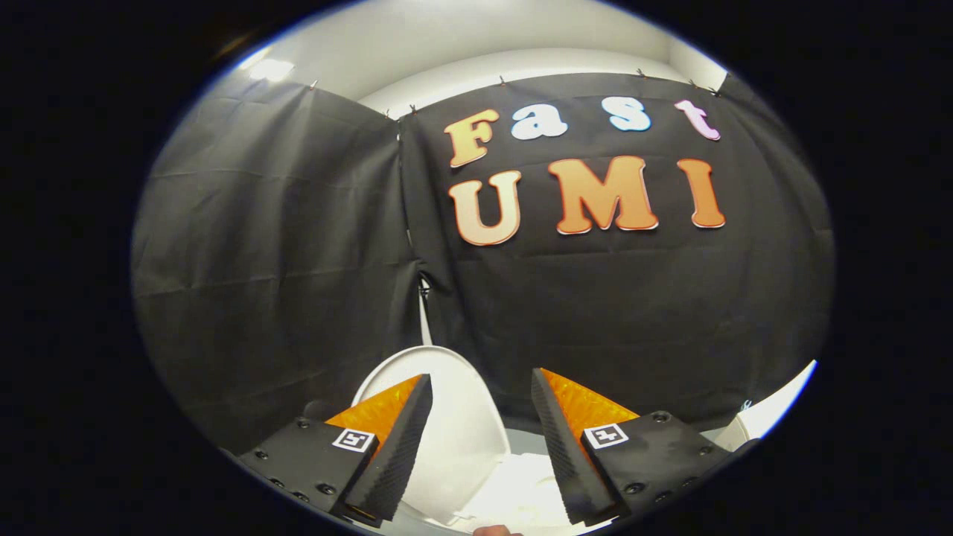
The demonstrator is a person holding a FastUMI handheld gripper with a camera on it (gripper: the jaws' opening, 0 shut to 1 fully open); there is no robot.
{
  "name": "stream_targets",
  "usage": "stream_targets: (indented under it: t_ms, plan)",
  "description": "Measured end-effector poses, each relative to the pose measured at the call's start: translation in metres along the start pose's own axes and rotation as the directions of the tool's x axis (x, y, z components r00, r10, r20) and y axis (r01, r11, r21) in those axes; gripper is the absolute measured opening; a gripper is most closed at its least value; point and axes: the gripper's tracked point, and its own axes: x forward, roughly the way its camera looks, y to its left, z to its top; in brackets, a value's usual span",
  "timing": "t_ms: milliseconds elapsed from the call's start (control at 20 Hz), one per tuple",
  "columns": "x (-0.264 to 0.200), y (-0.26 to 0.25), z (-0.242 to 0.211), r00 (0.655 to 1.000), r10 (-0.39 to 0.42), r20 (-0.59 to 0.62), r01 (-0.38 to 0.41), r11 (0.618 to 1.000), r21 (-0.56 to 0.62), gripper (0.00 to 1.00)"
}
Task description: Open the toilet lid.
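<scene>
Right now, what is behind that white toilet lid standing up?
Behind the raised white oval toilet lid hangs the black cloth booth wall, with a thin white rod rising at a seam. The lid hides whatever is lower behind it. The open fingers hold nothing.

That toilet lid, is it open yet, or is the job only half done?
It looks open: the toilet lid stands raised, rounded top up, in front of the black cloth wall. In hand: nothing. The gripper has its fingers spread, the lid seen between and just beyond them, neither finger pressing on it. What is left seems only to draw the gripper away.
</scene>
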Motion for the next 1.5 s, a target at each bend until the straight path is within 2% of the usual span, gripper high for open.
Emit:
stream_targets:
  t_ms: [200, 400, 550, 850, 1100, 1500]
  plan:
    - [-0.026, -0.055, 0.010, 0.998, -0.050, 0.025, 0.050, 0.999, -0.012, 0.86]
    - [-0.059, -0.098, 0.012, 0.995, -0.077, 0.056, 0.081, 0.994, -0.079, 0.86]
    - [-0.090, -0.133, 0.007, 0.991, -0.105, 0.077, 0.110, 0.991, -0.071, 0.86]
    - [-0.140, -0.221, -0.024, 0.974, -0.217, 0.063, 0.221, 0.972, -0.079, 0.87]
    - [-0.175, -0.273, -0.057, 0.956, -0.285, 0.064, 0.289, 0.954, -0.084, 0.87]
    - [-0.228, -0.324, -0.101, 0.927, -0.363, 0.090, 0.370, 0.925, -0.082, 0.87]
